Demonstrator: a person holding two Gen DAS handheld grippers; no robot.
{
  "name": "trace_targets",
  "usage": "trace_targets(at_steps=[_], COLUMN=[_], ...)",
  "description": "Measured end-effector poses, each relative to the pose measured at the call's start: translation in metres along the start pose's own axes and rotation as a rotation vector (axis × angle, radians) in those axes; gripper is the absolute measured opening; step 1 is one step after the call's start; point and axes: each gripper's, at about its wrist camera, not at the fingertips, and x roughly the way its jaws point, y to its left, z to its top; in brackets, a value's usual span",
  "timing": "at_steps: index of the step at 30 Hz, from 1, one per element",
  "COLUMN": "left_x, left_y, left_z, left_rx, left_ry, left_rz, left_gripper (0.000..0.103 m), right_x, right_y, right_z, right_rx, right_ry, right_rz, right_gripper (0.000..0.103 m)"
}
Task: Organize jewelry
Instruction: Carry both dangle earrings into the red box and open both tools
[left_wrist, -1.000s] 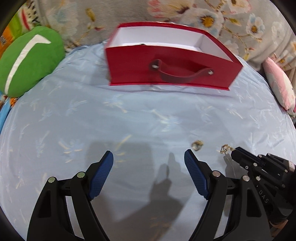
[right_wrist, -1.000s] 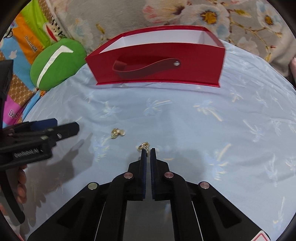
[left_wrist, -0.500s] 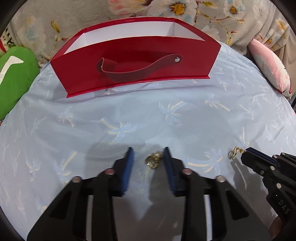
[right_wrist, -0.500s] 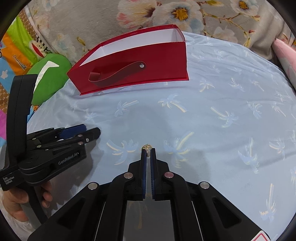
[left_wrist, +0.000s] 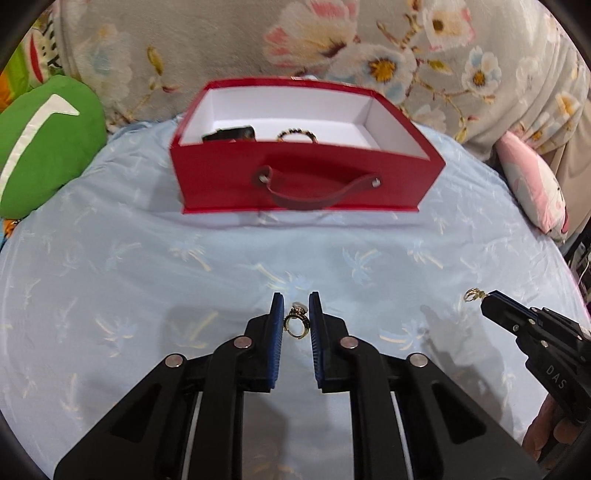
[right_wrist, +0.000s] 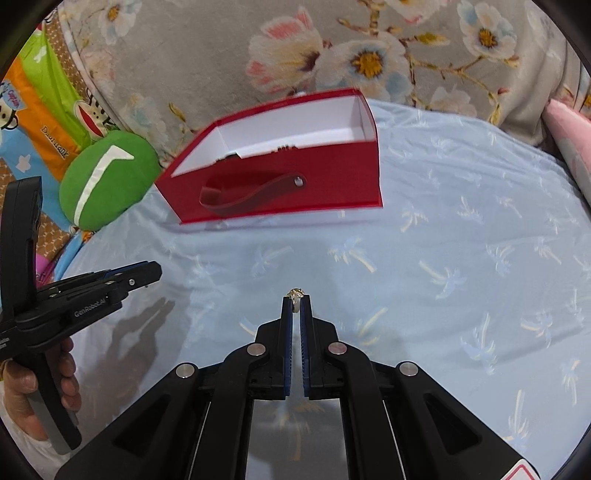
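We judge that we are in the carrying step: both small pieces are picked up and what remains is to bring them to the open red cardboard box with a strap handle (left_wrist: 306, 181), which stands at the far side of the pale blue palm-print bed sheet (left_wrist: 147, 266).

Our left claw (left_wrist: 296, 317) is closed on a small gold ring with a pale stone (left_wrist: 295, 323); the ring sits upright between the blue pads (left_wrist: 276, 332), stone end forward, and seems to be clear of the sheet. Our right claw (right_wrist: 296, 306) is pinched almost fully together on a second small gold jewelry piece (right_wrist: 295, 295), which pokes out just past the fingertips. In the left wrist view this same piece (left_wrist: 472, 294) shows at the tip of the right claw, off to the right side and well apart from the left claw.

Inside the box, against its white lining, we see a dark beaded bracelet (left_wrist: 297, 135) and a dark flat item (left_wrist: 231, 133) that we cannot identify.

The next move, in our judgement, calls for bringing each claw forward and up over the box's near wall, then opening the jaws only once the tips are above the white floor. The pieces are tiny and held by thin edges, so a steady squeeze during travel matters.

Both claws point toward the box, roughly level with each other, the left hand (right_wrist: 40, 384) gripping its handle from below.
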Motion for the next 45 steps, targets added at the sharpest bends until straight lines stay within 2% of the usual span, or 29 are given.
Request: trace_targets(at_steps=[9, 17, 25, 28, 31, 38, 45], left_x=[-0.044, -0.067, -0.07, -0.059, -0.04, 0.006, 0.071], left_y=[0.021, 0.031, 0.025, 0.024, 0.024, 0.019, 0.025], left_z=[0.031, 0.082, 0.145, 0.169, 0.19, 0.232, 0.26], left_rx=[-0.008, 0.017, 0.043, 0.047, 0.055, 0.084, 0.083], left_ry=[-0.1, -0.2, -0.29, -0.303, -0.314, -0.318, -0.259], left_rz=[0.055, 0.112, 0.124, 0.113, 0.137, 0.155, 0.173], left_gripper=[0.013, 0.013, 0.013, 0.013, 0.013, 0.013, 0.013], right_x=[-0.029, -0.053, -0.06, -0.052, -0.038, 0.013, 0.077], right_y=[0.016, 0.025, 0.035, 0.034, 0.031, 0.023, 0.005], right_z=[0.044, 0.104, 0.167, 0.188, 0.21, 0.25, 0.273], right_rx=[-0.056, -0.113, -0.168, -0.166, -0.158, -0.153, -0.13], right_ry=[-0.117, -0.25, -0.364, -0.38, -0.385, -0.355, -0.291], right_rz=[0.023, 0.031, 0.024, 0.039, 0.062, 0.048, 0.025], right_gripper=[0.003, 0.003, 0.003, 0.003, 0.003, 0.003, 0.003])
